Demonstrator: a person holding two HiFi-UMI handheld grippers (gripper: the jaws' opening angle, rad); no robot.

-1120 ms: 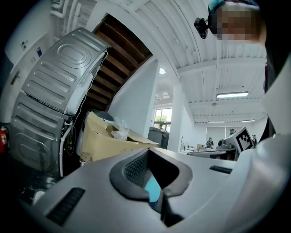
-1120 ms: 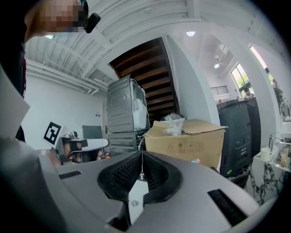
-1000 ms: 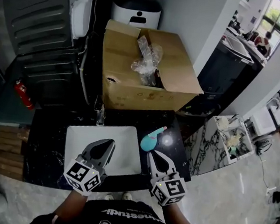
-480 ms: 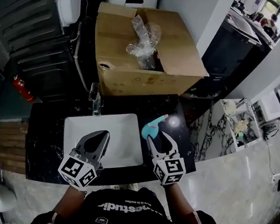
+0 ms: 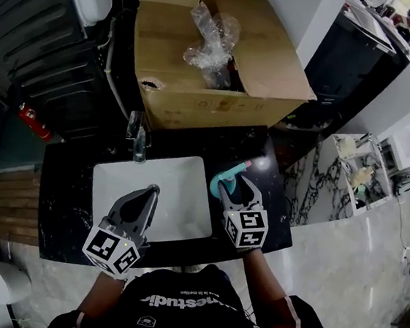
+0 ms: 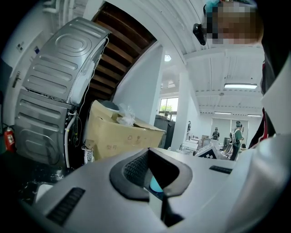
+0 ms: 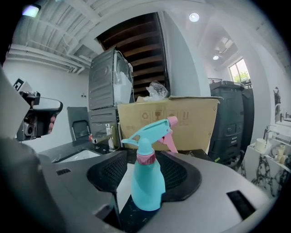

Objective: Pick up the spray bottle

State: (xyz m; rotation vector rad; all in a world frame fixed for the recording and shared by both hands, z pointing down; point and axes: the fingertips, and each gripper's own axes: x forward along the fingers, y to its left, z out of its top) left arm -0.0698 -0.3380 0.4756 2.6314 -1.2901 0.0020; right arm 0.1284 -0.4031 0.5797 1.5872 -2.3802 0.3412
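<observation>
A teal spray bottle (image 5: 223, 179) with a pink trigger stands upright on the black counter (image 5: 65, 195), to the right of the white sink (image 5: 114, 186). My right gripper (image 5: 233, 189) has come up to it from the near side. In the right gripper view the spray bottle (image 7: 148, 182) stands between the two dark pads; the right gripper (image 7: 145, 167) is opening its jaws and neither pad presses on the bottle. My left gripper (image 5: 152, 190) hovers over the sink with its tips together and nothing in it. The left gripper (image 6: 152, 169) shows only a sliver of teal beyond its jaws.
An open cardboard box (image 5: 219, 102) with crumpled plastic wrap (image 5: 208, 39) stands right behind the counter. A chrome faucet (image 5: 137, 143) rises at the sink's back left. The counter ends just right of the bottle. A red fire extinguisher (image 5: 33, 122) lies low at the left.
My right gripper has moved forward and down to the bottle, and its jaws have spread from shut to wide around it. My left gripper has sunk a little over the sink.
</observation>
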